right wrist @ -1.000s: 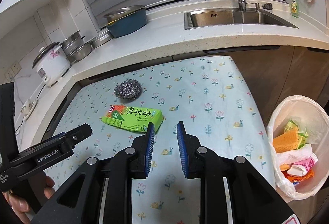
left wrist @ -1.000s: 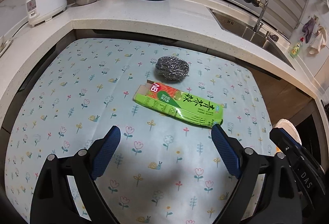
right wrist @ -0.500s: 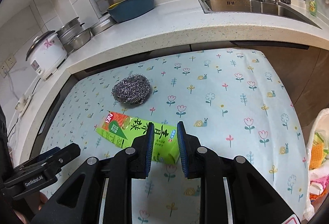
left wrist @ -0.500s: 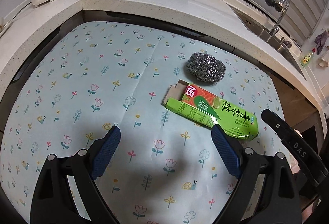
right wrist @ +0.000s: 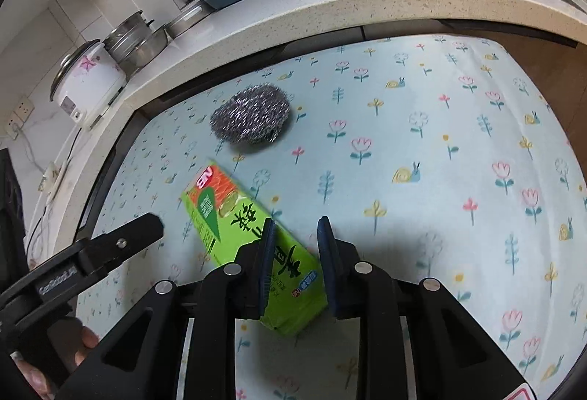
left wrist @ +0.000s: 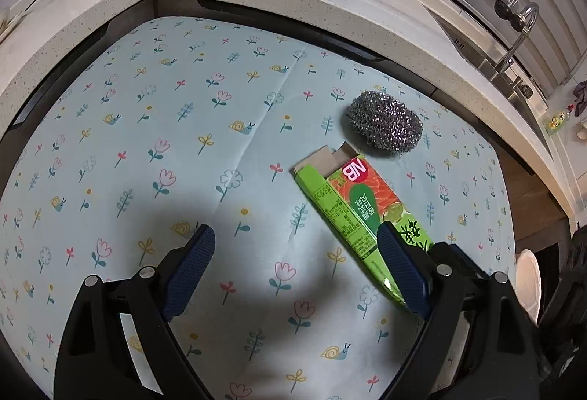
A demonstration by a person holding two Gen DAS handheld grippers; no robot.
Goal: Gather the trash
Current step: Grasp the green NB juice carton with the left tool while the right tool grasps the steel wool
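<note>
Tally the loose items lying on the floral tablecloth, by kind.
Green carton: 1
Steel wool scrubber: 1
Total: 2

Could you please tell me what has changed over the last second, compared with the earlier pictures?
Both grippers came down toward the green carton. The right gripper now straddles its near end, jaws narrow, not visibly gripping. The left gripper remains wide open. Carton and steel scourer have not moved.
</note>
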